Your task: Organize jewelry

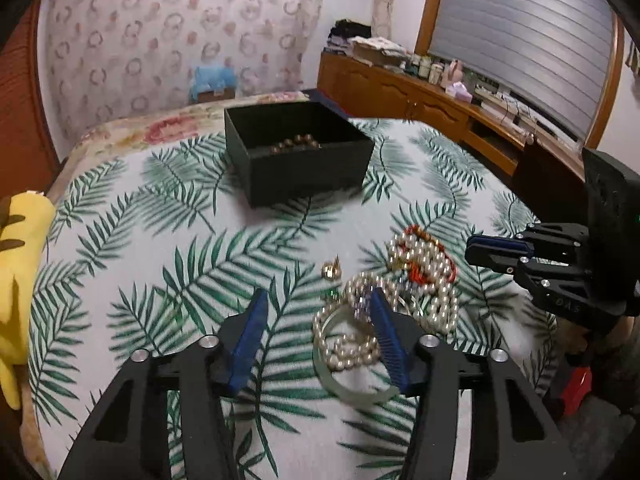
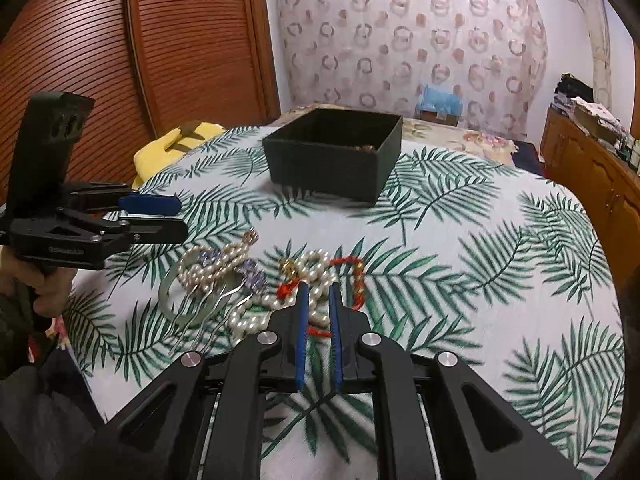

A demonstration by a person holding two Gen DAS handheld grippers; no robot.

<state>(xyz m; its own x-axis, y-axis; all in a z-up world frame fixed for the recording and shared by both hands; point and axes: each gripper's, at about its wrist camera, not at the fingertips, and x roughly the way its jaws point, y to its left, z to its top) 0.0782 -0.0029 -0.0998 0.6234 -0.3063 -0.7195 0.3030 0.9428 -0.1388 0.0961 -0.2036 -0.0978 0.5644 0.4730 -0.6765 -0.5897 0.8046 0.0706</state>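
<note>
A heap of jewelry lies on the leaf-print cloth: pearl strands (image 1: 424, 280) (image 2: 212, 268), a red cord bracelet (image 1: 436, 252) (image 2: 356, 276), a pale green bangle (image 1: 352, 388) (image 2: 168, 300), a silver hair comb (image 2: 216, 312) and a gold earring (image 1: 332, 270). A dark open box (image 1: 296, 148) (image 2: 336, 152) behind holds a brown bead bracelet (image 1: 296, 144). My left gripper (image 1: 318, 304) (image 2: 160, 216) is open, low over the heap's left edge. My right gripper (image 2: 318, 292) (image 1: 496, 246) is narrowly open above the pearls and red cord, holding nothing.
A yellow cloth (image 1: 16, 280) (image 2: 176, 144) lies at the table's left edge. A wooden sideboard (image 1: 420, 96) with clutter stands at the right, a slatted wooden door (image 2: 120, 40) at the left. A patterned curtain (image 2: 400, 32) hangs behind.
</note>
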